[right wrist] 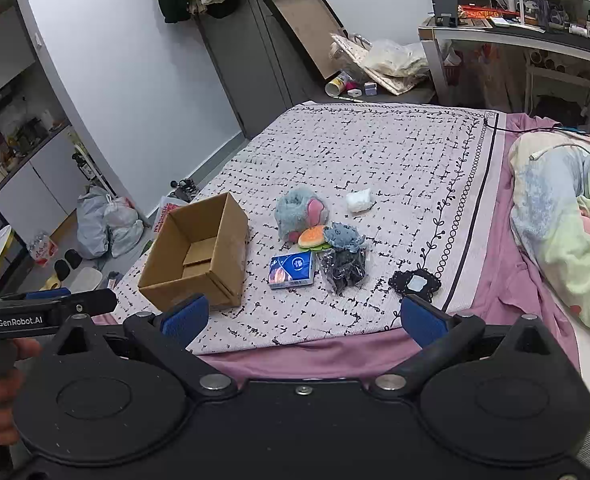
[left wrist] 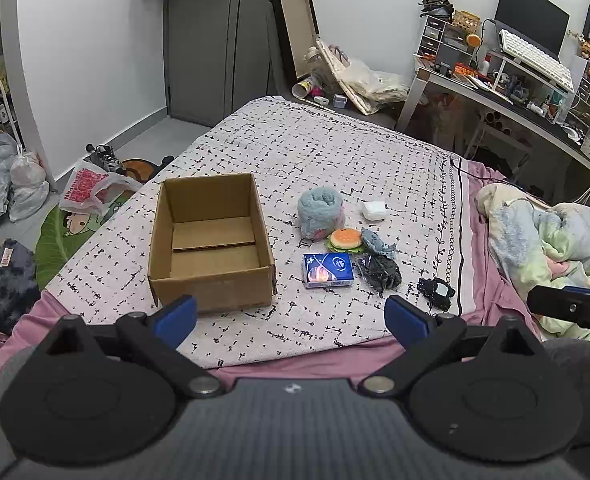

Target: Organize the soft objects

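An open, empty cardboard box (left wrist: 211, 240) (right wrist: 199, 256) stands on the patterned bed cover. To its right lie a fluffy blue roll (left wrist: 320, 211) (right wrist: 300, 213), a plush burger (left wrist: 345, 239) (right wrist: 312, 236), a grey-blue plush (left wrist: 377, 242) (right wrist: 343, 236), a blue tissue pack (left wrist: 328, 270) (right wrist: 292, 269), a black bundle in clear wrap (left wrist: 380, 274) (right wrist: 343, 270), a white wad (left wrist: 374, 210) (right wrist: 359, 200) and a black frilly piece (left wrist: 436, 291) (right wrist: 415, 282). My left gripper (left wrist: 291, 320) and right gripper (right wrist: 305, 318) are both open and empty, held short of the bed's near edge.
A rumpled pastel blanket (left wrist: 551, 236) (right wrist: 563, 216) lies at the right of the bed. Bags (left wrist: 11, 184) and shoes clutter the floor at the left. A crowded desk (left wrist: 515, 80) stands at the back right. The other gripper's tip shows at each view's edge.
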